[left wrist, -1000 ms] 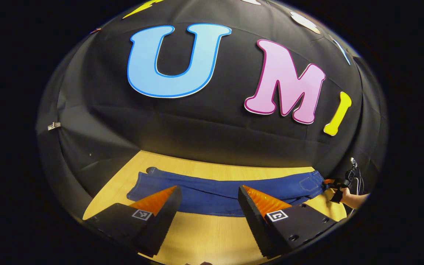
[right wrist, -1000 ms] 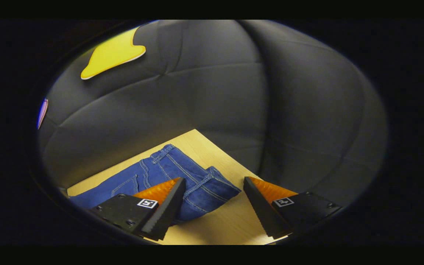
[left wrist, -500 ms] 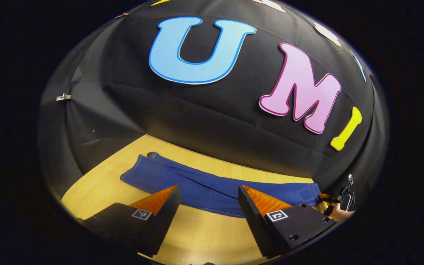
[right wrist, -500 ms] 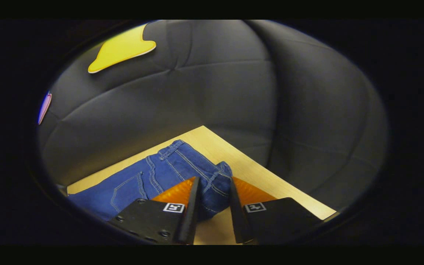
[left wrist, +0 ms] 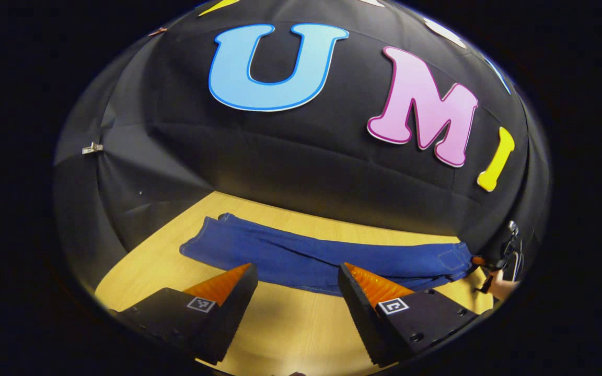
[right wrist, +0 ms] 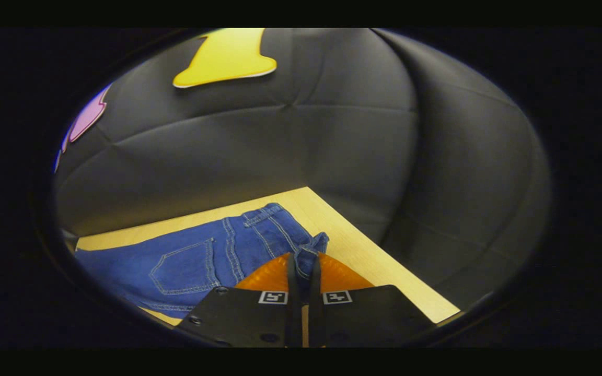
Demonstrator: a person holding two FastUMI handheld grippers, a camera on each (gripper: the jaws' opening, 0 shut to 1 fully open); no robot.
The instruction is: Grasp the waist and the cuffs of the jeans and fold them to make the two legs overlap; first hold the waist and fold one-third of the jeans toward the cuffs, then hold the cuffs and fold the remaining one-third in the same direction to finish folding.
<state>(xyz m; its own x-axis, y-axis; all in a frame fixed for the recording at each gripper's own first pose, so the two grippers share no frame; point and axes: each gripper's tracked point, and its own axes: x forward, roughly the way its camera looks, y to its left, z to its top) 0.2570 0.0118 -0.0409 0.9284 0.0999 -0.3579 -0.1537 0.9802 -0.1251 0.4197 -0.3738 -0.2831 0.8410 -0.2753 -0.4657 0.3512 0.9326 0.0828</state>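
My right hand-held gripper [right wrist: 301, 263] is clamped on the waist of the jeans [right wrist: 212, 256], both fingers pinching a bunched bit of waistband at 12 o'clock in the right gripper view. My left hand-held gripper [left wrist: 296, 274] hangs wide open over the counter [left wrist: 290, 329], holding nothing. In the left gripper view the jeans lie flat with their long axis running 9 to 3 o'clock, cuffs [left wrist: 201, 243] at about 10 o'clock, waist far off at 3 next to the right one. The cuffs are nearer my left, up and left of its fingertips, so I reckon left goes to 10 o'clock and closes on the hem.
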